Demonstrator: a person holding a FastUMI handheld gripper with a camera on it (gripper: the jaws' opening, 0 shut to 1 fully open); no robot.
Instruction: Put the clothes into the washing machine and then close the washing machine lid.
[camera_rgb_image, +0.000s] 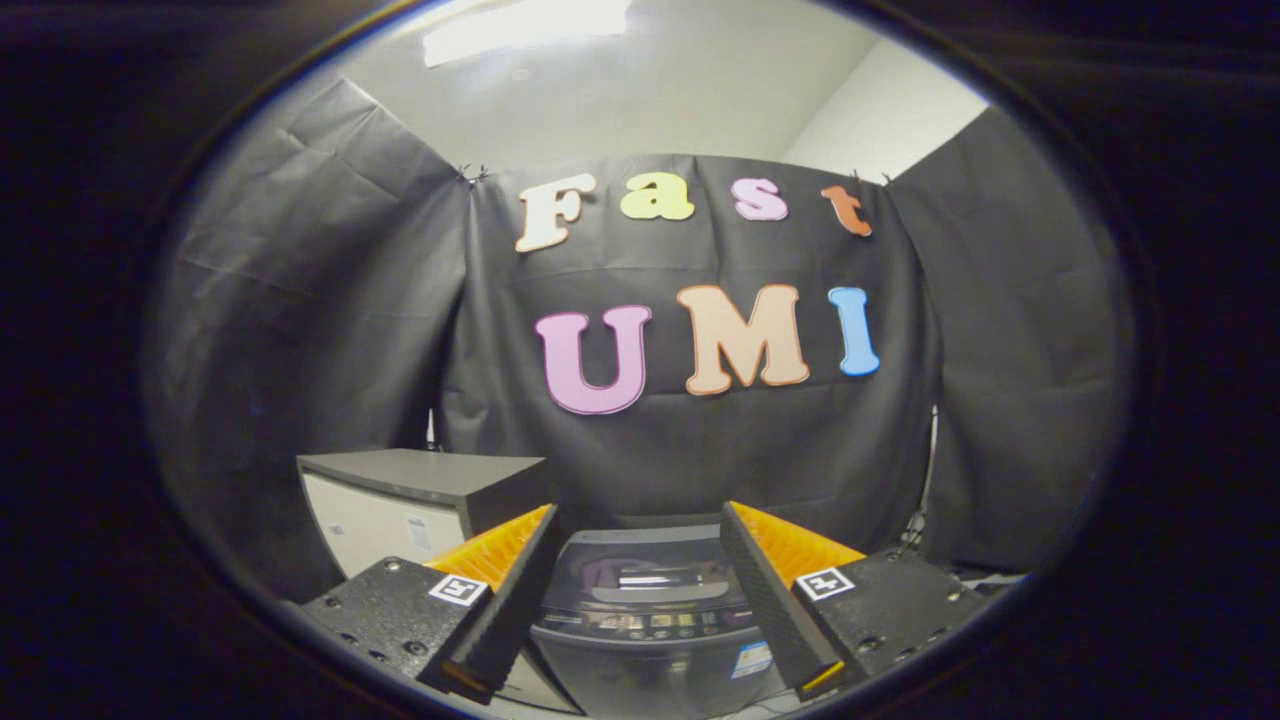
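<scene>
While the hand-held gripper (638, 590) hangs in the air with its fingers (520, 590) spread wide and gripping nothing, the top-load washing machine (648, 640) sits just ahead, framed in the gap between them. Its dark glass lid (650, 578) lies flat, closed. Control panel (655, 623) runs along the front edge. Left of the washer, a white cabinet with a grey top (420, 500) stands against the booth cloth.
</scene>
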